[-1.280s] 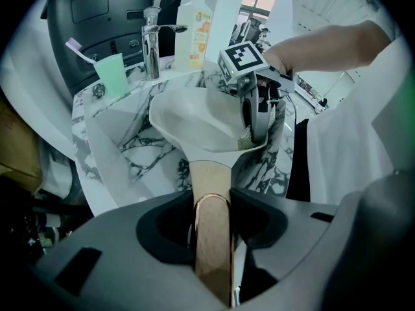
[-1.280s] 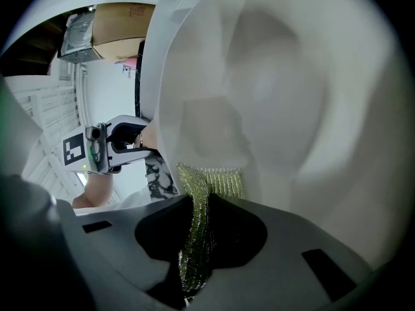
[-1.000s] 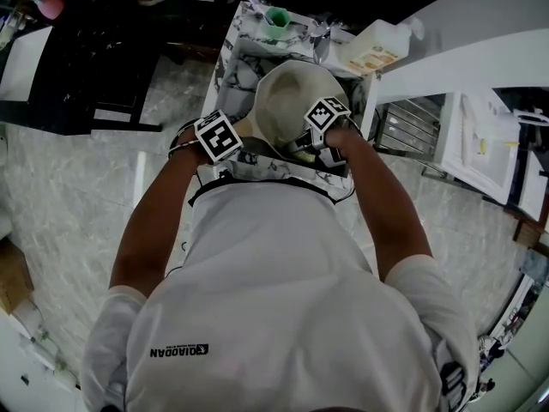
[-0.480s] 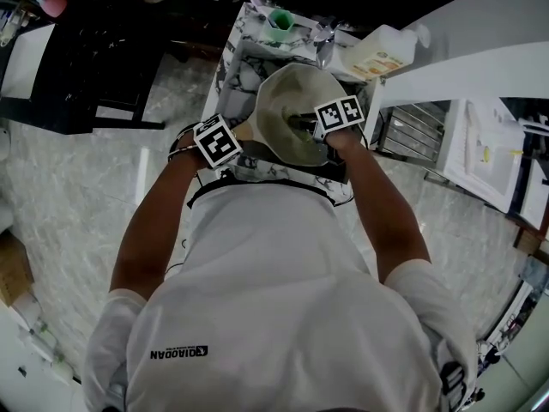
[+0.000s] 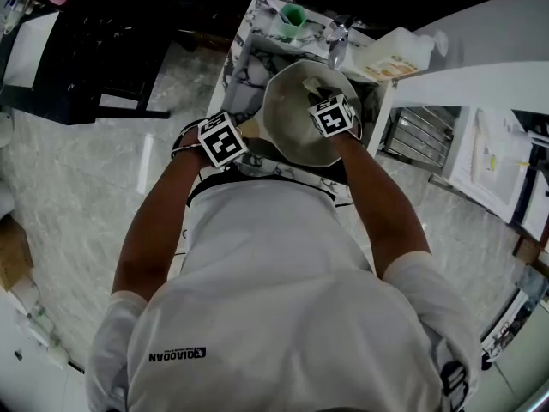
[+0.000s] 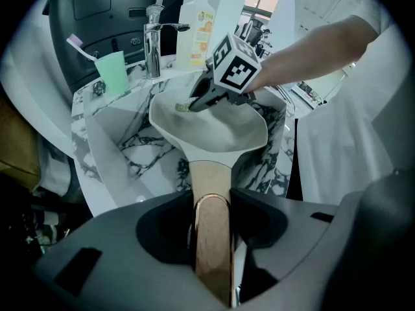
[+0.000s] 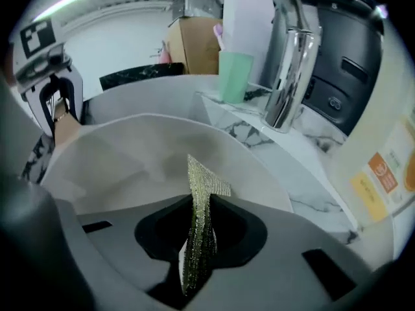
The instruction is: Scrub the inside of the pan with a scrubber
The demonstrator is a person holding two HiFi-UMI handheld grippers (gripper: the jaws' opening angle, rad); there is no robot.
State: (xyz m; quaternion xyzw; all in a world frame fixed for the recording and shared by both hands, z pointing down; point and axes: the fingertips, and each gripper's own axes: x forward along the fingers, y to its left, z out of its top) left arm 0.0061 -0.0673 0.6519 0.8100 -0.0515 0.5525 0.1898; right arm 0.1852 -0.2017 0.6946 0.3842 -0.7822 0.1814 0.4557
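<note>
Hard rubbing could be dragging the thin gold mesh scrubber [image 7: 203, 185] out of the right gripper [image 7: 198, 235], whose jaws are pinching it nearly shut, its tip poking ahead into the pale round pan [image 6: 217, 127]. The left gripper [image 6: 213, 206] is clamping its jaws on the pan's light wooden handle [image 6: 211, 173]; a slack hold there could be letting the bowl twist beyond them.

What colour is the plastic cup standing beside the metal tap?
The plastic cup is mint green, clearest in the left gripper view.

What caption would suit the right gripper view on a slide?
Right gripper pinches a mesh scrubber over the pale pan, with a chrome faucet and green cup behind.
</note>
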